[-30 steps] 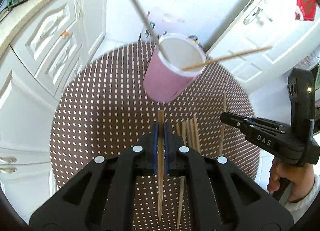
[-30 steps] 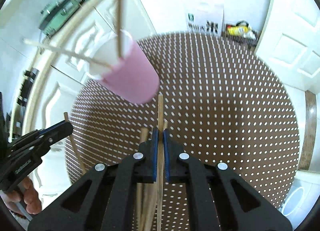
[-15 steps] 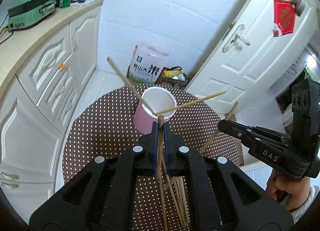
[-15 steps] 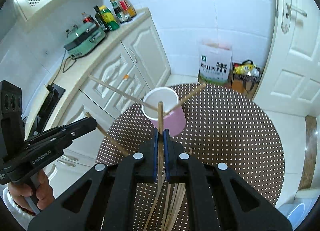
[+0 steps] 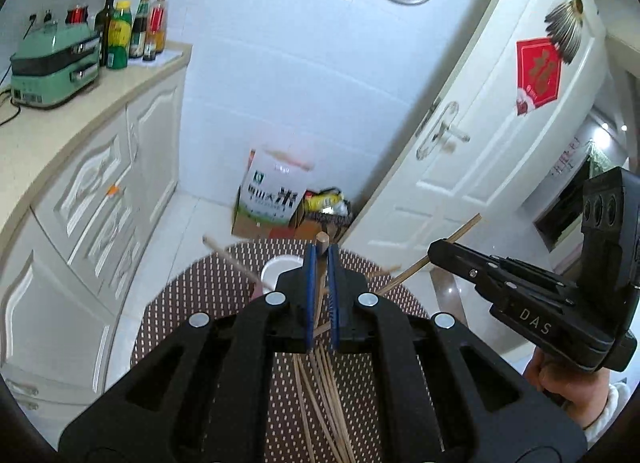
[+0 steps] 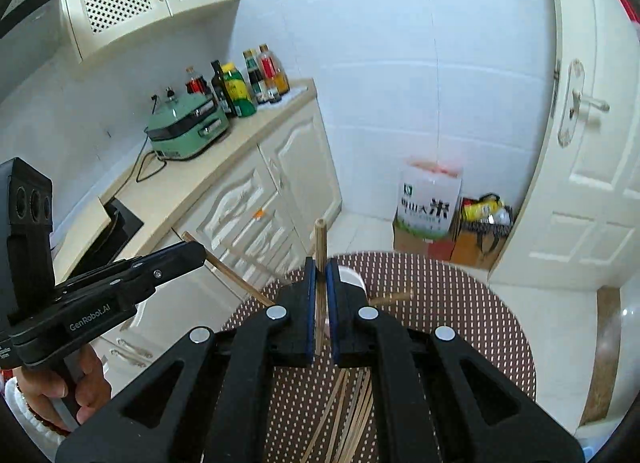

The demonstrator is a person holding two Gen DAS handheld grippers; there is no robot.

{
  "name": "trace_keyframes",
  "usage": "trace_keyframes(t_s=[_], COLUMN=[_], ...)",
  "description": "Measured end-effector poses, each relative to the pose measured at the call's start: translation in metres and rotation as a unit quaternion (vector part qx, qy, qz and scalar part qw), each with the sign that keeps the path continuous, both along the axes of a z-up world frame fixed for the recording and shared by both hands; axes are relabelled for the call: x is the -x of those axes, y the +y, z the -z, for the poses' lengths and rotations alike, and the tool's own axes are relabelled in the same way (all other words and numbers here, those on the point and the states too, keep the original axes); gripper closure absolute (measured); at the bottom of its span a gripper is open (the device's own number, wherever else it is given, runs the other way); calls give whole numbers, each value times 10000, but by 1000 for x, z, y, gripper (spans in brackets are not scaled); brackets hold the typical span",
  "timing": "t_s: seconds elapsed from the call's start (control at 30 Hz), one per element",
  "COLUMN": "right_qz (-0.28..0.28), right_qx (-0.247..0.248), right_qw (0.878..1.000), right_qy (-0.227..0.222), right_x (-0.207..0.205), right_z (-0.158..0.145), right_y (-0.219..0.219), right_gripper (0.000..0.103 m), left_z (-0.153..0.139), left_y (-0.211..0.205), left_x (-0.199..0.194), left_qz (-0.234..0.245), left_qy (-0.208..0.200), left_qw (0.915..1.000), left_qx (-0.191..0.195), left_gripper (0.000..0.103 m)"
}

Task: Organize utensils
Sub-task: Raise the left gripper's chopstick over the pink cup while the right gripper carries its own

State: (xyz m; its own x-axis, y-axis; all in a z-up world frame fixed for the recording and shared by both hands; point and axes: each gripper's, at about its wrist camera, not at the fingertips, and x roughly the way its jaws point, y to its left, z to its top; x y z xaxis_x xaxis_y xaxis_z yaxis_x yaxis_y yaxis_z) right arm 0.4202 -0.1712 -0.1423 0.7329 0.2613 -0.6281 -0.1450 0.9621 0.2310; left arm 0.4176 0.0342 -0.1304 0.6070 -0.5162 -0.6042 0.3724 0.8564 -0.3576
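Observation:
My left gripper (image 5: 321, 259) is shut on a wooden chopstick (image 5: 322, 239) whose tip pokes out past the blue pads. It hangs high above the round brown dotted table (image 5: 192, 303). The pink paper cup (image 5: 276, 267) stands just beyond it, mostly hidden, with a chopstick (image 5: 228, 257) leaning out to the left. My right gripper (image 6: 320, 269) is shut on another chopstick (image 6: 320, 235), above the cup (image 6: 352, 277). Each gripper shows in the other's view: the right gripper (image 5: 436, 254) and the left gripper (image 6: 196, 253). Several loose chopsticks (image 5: 320, 387) lie on the table below.
A counter along the left carries a green appliance (image 5: 52, 67) and bottles (image 5: 120, 31) above white cabinets (image 5: 96, 199). A white door (image 5: 480, 151) stands at the right. A rice bag (image 5: 272, 195) and boxes sit on the floor behind the table.
Both grippers have risen with their chopsticks and tilted upward. The cup and table have dropped lower and smaller in both views, and more of the wall shows.

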Motion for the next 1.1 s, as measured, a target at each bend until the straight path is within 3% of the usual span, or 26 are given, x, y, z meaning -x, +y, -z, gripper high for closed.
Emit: trace_keyframes(t_s=[0.23,0.43,1.1], right_qz=[14,12,52], right_qx=[72,192,198], right_qw=[9992,9988,9996], right_qy=[-383,-451,191], right_x=[-13,-24,-15], right_z=[-21,-19,29], right_y=[0,2,0], right_gripper=[99,99,99], left_z=[-21,-15,41], left_y=[4,7,4], left_x=[-15,-25,-20], left_qz=[-217,-386,-337], left_qy=[-354,-308,310], left_qw=[9991,9987,9982], left_qx=[129,138,-391], left_gripper=[97,97,97])
